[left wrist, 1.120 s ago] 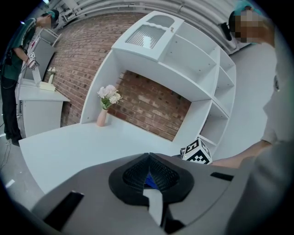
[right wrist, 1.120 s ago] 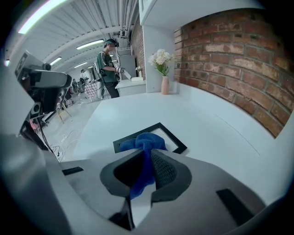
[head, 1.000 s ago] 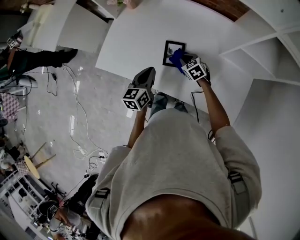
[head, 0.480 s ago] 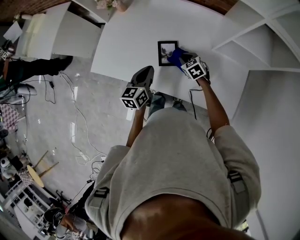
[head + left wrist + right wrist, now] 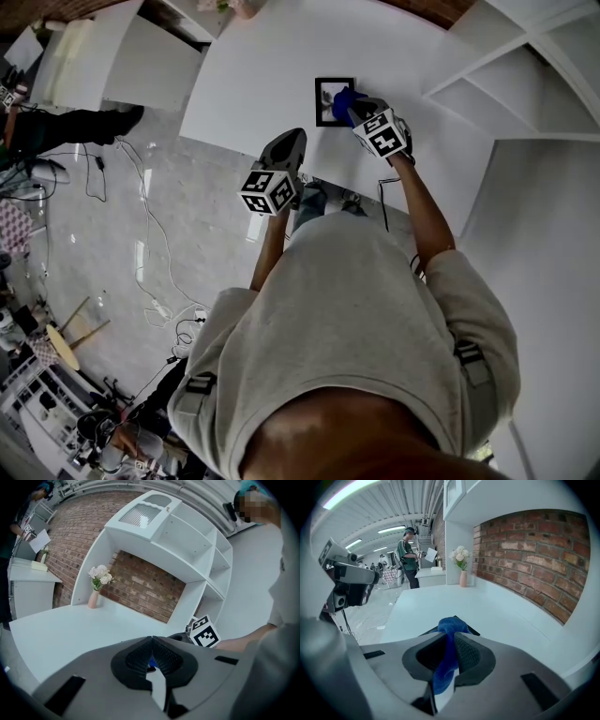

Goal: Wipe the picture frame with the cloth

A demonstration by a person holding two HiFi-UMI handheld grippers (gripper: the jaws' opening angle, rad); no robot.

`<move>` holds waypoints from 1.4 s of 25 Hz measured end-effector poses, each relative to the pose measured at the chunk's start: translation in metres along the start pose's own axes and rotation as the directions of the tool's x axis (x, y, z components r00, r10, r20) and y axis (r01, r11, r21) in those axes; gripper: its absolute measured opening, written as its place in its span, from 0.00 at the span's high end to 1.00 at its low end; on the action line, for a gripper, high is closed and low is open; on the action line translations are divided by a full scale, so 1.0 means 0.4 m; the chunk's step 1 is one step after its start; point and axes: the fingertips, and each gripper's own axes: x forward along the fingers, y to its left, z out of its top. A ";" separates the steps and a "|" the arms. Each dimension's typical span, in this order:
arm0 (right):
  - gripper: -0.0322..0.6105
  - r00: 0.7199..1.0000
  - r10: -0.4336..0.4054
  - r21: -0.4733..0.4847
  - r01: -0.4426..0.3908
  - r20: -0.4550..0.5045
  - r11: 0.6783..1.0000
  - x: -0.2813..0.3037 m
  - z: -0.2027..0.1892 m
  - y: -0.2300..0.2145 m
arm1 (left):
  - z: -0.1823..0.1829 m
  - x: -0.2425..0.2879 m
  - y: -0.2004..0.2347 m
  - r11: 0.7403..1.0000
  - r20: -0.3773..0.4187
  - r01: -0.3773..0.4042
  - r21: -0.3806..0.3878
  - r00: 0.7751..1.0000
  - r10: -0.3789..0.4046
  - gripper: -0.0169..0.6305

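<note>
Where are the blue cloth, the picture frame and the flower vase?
cloth [image 5: 449, 626], right gripper view, its bunched top end
picture frame [image 5: 325, 100], head view, its uncovered left part
vase [image 5: 463, 579], right gripper view, its pink body

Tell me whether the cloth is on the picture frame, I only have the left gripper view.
Observer: Yes, the head view shows the blue cloth over the picture frame's right part.
Operator: What holds it?
Observer: The right gripper; its own view shows the jaws shut on the cloth.
Operator: Is my left gripper touching the frame?
Observer: No, the left gripper sits over the table's near edge, apart from the frame.
</note>
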 end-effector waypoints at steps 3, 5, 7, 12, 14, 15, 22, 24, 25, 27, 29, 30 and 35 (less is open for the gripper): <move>0.85 1.000 0.022 -0.021 -0.022 0.007 1.000 0.007 0.021 0.029 | -0.003 -0.018 0.006 1.000 0.009 -0.017 -0.002 1.000 0.017 0.95; 0.85 0.999 0.040 -0.038 -0.039 0.015 0.999 0.014 0.032 0.052 | -0.004 -0.034 0.010 1.000 0.016 -0.031 -0.005 0.999 0.031 0.95; 0.85 0.998 0.060 -0.056 -0.059 0.020 0.997 0.023 0.043 0.076 | -0.003 -0.050 0.017 0.999 0.022 -0.045 -0.010 0.999 0.045 0.95; 0.85 0.995 0.104 -0.083 -0.104 0.007 0.991 0.057 0.068 0.123 | 0.006 -0.081 0.048 0.996 0.038 -0.084 -0.025 0.996 0.085 0.95; 0.85 0.993 0.119 -0.094 -0.119 -0.005 0.988 0.070 0.069 0.136 | 0.008 -0.093 0.058 0.994 0.042 -0.103 -0.030 0.994 0.104 0.95; 0.85 0.992 0.126 -0.103 -0.126 -0.010 0.987 0.076 0.068 0.141 | 0.008 -0.098 0.062 0.993 0.045 -0.113 -0.032 0.992 0.114 0.95; 0.85 0.987 0.149 -0.085 -0.154 -0.067 0.984 0.101 -0.002 0.139 | 0.016 -0.126 0.066 0.987 0.058 -0.155 -0.044 0.986 0.157 0.95; 0.85 0.985 0.155 -0.082 -0.161 -0.076 0.983 0.109 -0.014 0.146 | 0.013 -0.140 0.071 0.984 0.063 -0.170 -0.045 0.983 0.172 0.95; 0.85 0.984 0.159 -0.084 -0.166 -0.083 0.983 0.117 -0.019 0.151 | 0.010 -0.147 0.078 0.983 0.065 -0.177 -0.046 0.982 0.180 0.95; 0.85 0.982 0.165 -0.088 -0.173 -0.089 0.981 0.130 -0.024 0.157 | 0.003 -0.157 0.089 0.981 0.069 -0.190 -0.048 0.979 0.193 0.95; 0.85 0.982 0.165 -0.091 -0.173 -0.088 0.981 0.124 -0.031 0.152 | -0.003 -0.161 0.081 0.980 0.073 -0.195 -0.050 0.977 0.198 0.95; 0.85 0.983 0.163 -0.091 -0.171 -0.090 0.981 0.115 -0.035 0.149 | -0.005 -0.162 0.073 0.980 0.074 -0.195 -0.049 0.977 0.198 0.95; 0.85 0.985 0.150 -0.075 -0.157 -0.089 0.985 0.094 -0.055 0.132 | -0.001 -0.154 0.049 0.983 0.073 -0.181 -0.031 0.980 0.183 0.95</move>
